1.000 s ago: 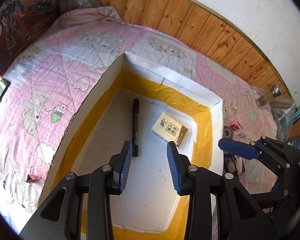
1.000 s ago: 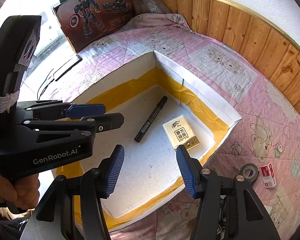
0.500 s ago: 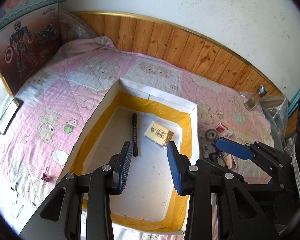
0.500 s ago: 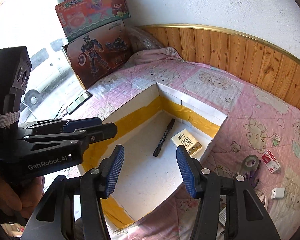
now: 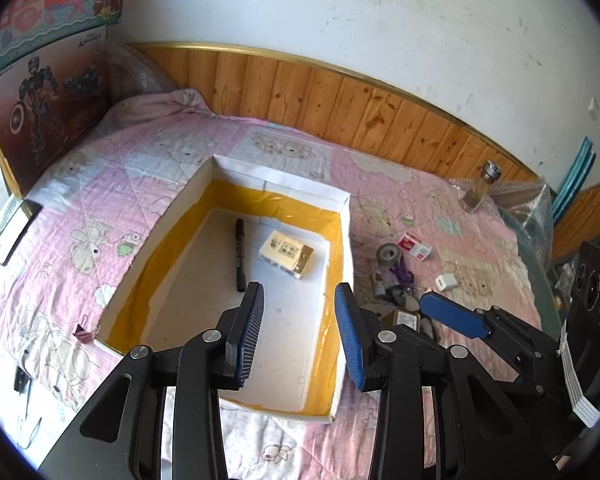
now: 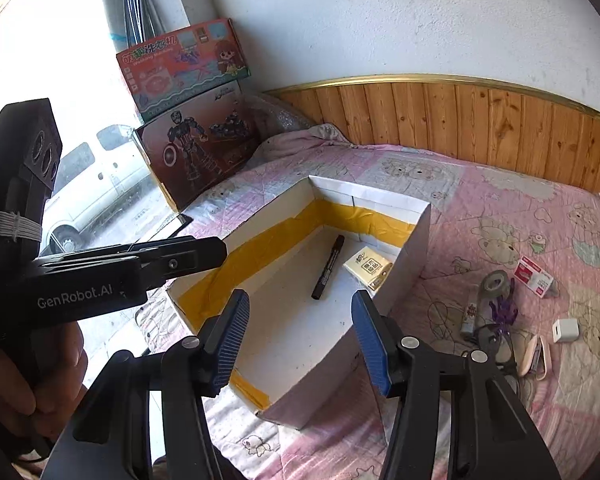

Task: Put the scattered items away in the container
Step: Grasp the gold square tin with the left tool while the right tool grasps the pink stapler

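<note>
Left wrist view: left gripper (image 5: 298,330) jaws stand apart, empty. Right gripper (image 6: 298,338) jaws, just narrowing, hold nothing. Ahead of both, the container (image 5: 342,216) holds a marker (image 5: 240,254), long axis running away from the jaws, beside a tissue pack (image 5: 286,252). Loose items (image 6: 496,312) remain right of the jaws on the bed (image 6: 500,208), likely next.

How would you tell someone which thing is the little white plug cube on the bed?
Find the white box with yellow tape inside on the pink quilt, then look at the pile of small things on the quilt beside it. The white plug cube lies at the pile's outer edge; unlike the grey tape roll and red-and-white packet, it is plain white and blocky.
</note>
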`<state>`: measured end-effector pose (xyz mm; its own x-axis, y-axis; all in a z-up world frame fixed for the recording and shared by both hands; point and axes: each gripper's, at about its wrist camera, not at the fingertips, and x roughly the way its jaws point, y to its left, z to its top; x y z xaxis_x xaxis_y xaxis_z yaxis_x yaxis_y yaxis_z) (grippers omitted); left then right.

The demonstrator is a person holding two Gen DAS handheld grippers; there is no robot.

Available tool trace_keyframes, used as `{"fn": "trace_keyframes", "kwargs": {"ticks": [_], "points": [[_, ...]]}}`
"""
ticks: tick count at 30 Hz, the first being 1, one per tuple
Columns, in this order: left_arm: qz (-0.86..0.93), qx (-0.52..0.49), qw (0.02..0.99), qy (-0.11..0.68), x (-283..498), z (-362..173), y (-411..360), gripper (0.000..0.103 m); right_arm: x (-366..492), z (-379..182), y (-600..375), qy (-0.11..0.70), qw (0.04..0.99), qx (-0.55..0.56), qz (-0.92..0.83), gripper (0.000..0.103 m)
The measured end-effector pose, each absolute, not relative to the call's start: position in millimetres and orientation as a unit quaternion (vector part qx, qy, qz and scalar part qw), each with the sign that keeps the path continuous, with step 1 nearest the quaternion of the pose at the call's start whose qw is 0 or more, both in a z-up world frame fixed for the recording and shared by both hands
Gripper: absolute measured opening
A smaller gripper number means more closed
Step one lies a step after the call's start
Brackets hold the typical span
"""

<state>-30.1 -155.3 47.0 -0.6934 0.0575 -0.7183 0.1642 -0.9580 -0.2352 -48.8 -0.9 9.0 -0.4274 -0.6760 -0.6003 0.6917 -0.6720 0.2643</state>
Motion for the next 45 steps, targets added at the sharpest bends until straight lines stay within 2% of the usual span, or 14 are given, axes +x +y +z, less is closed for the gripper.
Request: {"fn": "trace_keyframes", "kwargs": {"ticks": [6,10,22,32,38,41,42,45], "points": [[-0.905,0.402,-0.009,0.139,-19,34,-122,0.039,-35,-4,52,-0.042,0.365,0.337,-0.867,0.051],[-0.899,0.416,-0.037,0.135,-20,24,-95,0.045,-37,-21,94,-0.075,0.319,0.347,-0.879,0.051],[-0.864,0.479,-0.11,0.106,-66,-19,-8,0.048,-65,-89,172,-0.144,0.237,0.419,-0.865,0.049],[-0.845,0.52,-0.097,0.081,-122,-73,27,0.048,-103,-112,200,-0.16,0.21,0.439,-0.859,0.049],[-0.842,0.53,-0.072,0.068,-141,-99,23,0.048,-146,-131,221,-0.233,0.198,0.449,-0.84,0.049],[-0.841,0.532,-0.069,0.07,-147,-110,20,0.053,-168,-148,227,-0.265,0.185,0.462,-0.826,0.049],[-0.839,0.533,-0.077,0.082,-150,-113,19,0.058,-174,-154,229,-0.273,0.178,0.466,-0.823,0.049],[-0.839,0.528,-0.089,0.098,-158,-117,17,0.061,-188,-171,230,-0.288,0.166,0.481,-0.811,0.049]]}}
